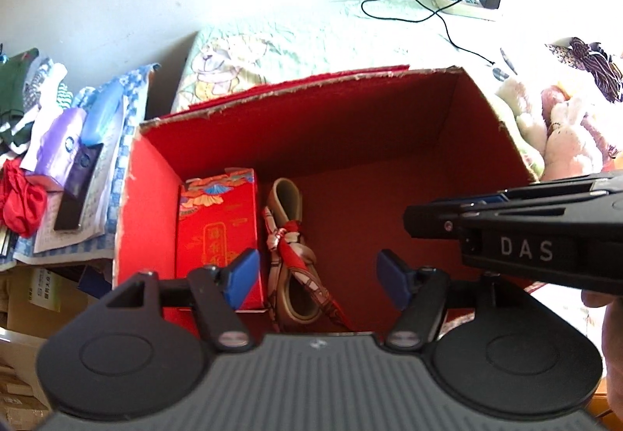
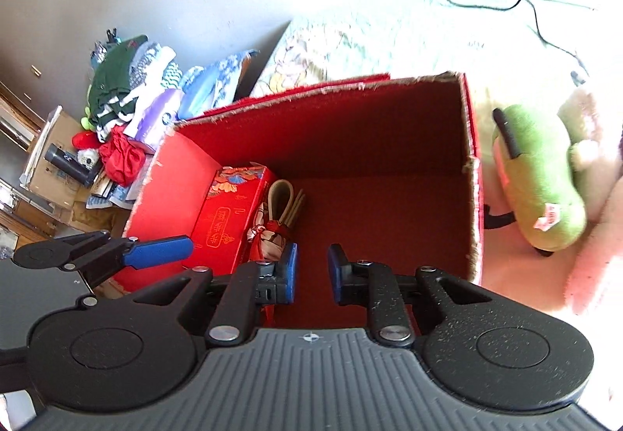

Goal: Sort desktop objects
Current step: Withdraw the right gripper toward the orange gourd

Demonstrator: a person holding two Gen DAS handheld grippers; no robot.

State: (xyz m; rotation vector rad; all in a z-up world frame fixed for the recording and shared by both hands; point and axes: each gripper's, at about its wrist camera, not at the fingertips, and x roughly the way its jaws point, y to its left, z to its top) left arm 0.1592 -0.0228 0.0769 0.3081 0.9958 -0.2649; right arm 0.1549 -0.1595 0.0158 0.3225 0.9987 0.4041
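I hold both grippers over the open red box (image 1: 389,111), which sits on a pale green bedspread (image 1: 331,34). My left gripper (image 1: 317,277) has its blue pads spread wide with nothing between them, and my right gripper (image 2: 312,273) hangs just beside it, its pads parted by a narrower gap, also empty. From the left wrist view the right gripper comes in from the right edge as a black body marked DAS. Inside the box, against its left wall, stands a red carton (image 1: 218,232) printed with gold characters and flowers. Just beside it, on the box floor, lies a beige strap bundle (image 1: 290,255) tied with a red and white patterned scarf; it touches the carton's side. The rest of the box floor to the right is bare. Outside the box to the right lies a green plush toy (image 2: 541,178) on pink fluffy fabric. To the left is a heap of folded clothes (image 2: 128,80) with a red cloth (image 2: 122,158) bunched at its foot. A power strip (image 1: 463,2) with a black cable lies at the far end of the bedspread.
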